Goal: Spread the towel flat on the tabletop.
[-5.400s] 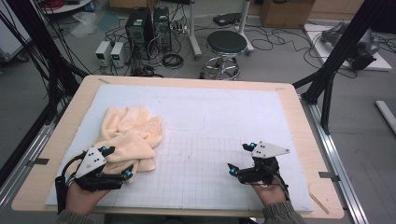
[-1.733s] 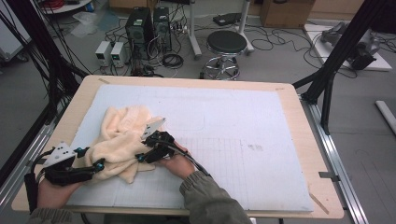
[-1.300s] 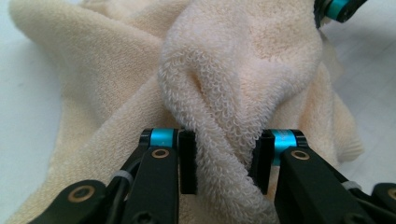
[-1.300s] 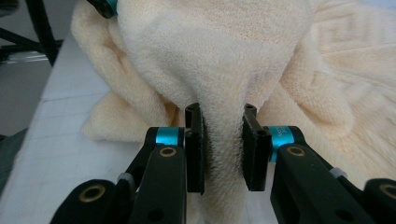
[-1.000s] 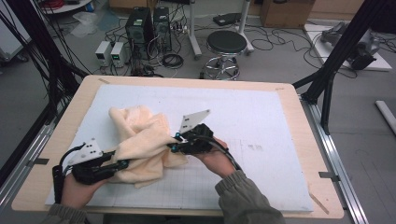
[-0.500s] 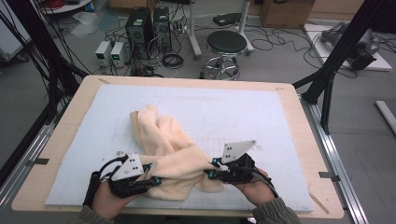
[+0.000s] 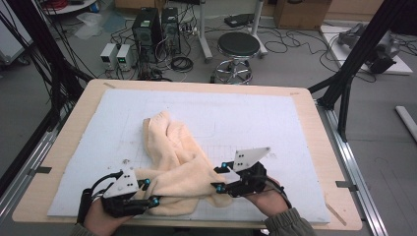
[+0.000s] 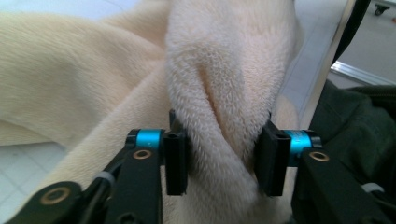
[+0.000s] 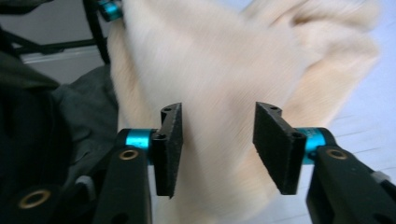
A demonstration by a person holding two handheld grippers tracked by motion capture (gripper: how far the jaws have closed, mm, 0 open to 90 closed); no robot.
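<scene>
The towel [image 7: 178,164] has slid nearer on the white mat [image 7: 275,128], both grippers' jaws just opening around it.

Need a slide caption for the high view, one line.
Two hand-held grippers, left and right, at the near edge of a cream towel on a white mat.

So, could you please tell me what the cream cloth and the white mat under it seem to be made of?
Cream cloth: probably plush terry or fleece; fuzzy, matte pile, soft folds. White mat: perhaps foam or plastic sheet; flat, matte, faint printed grid.
</scene>
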